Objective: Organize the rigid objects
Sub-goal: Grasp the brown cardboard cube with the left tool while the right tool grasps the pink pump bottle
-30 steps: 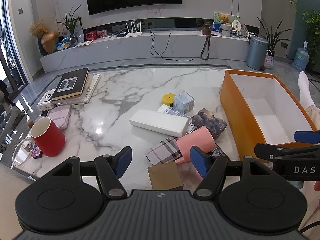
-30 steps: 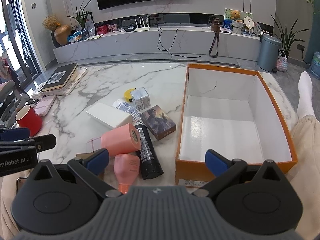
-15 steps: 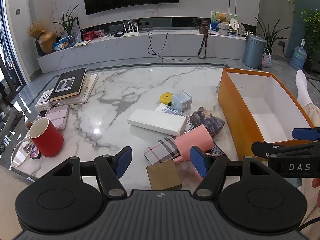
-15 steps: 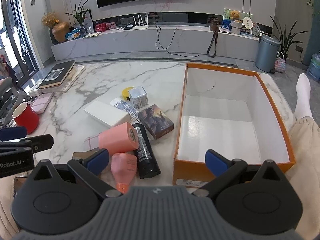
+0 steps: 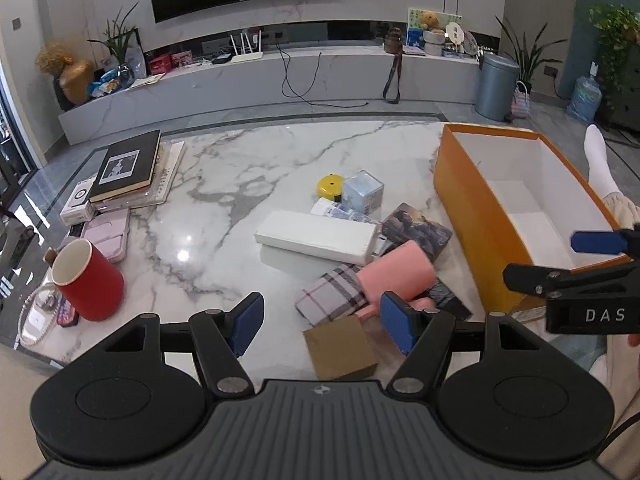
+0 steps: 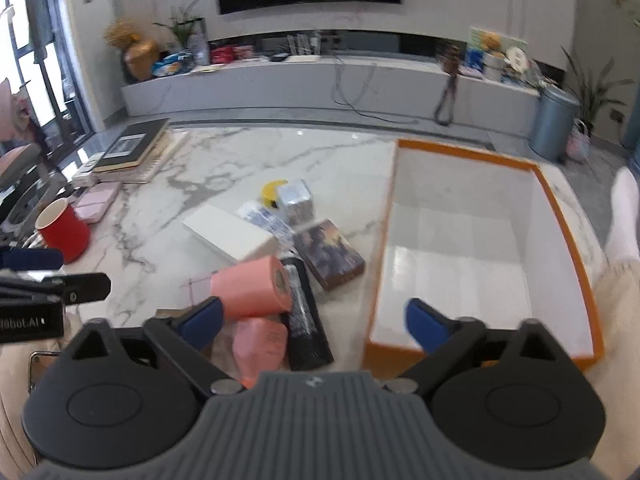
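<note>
The right gripper [image 6: 314,318], its empty jaws just narrowing yet gaping, is hovering nearest the black tube [image 6: 306,316] lying lengthwise between its fingers, left of the orange box [image 6: 380,272].

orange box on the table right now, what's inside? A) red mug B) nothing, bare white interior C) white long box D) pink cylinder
B: the orange box shows only its bare white floor and walls in both wrist views, while the pink cylinder, white long box and red mug all sit out on the marble table.
</note>
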`<state>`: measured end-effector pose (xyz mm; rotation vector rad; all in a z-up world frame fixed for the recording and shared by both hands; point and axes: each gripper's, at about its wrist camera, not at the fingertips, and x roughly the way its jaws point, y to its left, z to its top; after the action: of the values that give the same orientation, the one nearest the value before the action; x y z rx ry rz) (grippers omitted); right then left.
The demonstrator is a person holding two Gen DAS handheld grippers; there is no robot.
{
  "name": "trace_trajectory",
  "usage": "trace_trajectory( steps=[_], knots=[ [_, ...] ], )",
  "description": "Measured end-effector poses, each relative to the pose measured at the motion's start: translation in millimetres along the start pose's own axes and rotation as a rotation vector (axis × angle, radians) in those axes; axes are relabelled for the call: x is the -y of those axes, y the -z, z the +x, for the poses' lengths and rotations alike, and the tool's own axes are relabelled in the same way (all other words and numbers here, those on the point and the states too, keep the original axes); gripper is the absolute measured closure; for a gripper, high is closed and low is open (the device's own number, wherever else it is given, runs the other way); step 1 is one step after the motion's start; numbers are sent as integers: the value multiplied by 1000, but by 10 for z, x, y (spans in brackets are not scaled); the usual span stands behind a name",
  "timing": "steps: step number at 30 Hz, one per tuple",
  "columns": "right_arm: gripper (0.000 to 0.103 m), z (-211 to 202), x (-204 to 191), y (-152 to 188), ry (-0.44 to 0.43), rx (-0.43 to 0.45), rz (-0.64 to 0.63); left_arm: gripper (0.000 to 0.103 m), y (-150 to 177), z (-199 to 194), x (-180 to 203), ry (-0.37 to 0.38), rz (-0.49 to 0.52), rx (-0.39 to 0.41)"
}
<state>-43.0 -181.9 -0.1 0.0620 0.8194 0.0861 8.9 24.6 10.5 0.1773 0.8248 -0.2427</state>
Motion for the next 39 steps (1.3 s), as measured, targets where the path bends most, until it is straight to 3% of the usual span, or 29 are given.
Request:
trace_trajectory(
  steps=[4, 8, 15, 21, 30, 39],
  knots=[
    [27, 136, -70, -86, -63, -15, -47, 27, -59, 178, -140, 15, -3, -70],
    [38, 321, -166, -181, -121, -73, -95, 27, -96, 423, -213, 109, -51, -180],
    [51, 693, -309, -96, -174, -203, -125, 25, 3, 879, -247, 145, -146, -363],
    [53, 908, -346, 61, -187, -283, -116, 15, -3, 1117, -224, 127, -164, -421],
    [53, 1126, -313, 329, -196, -389, -61, 15, 57, 1450, -110, 134, -168, -517],
    [53, 1252, -370, 492, -187, -429, -74, 34, 152, 1559, -53, 140, -134, -541]
  ],
)
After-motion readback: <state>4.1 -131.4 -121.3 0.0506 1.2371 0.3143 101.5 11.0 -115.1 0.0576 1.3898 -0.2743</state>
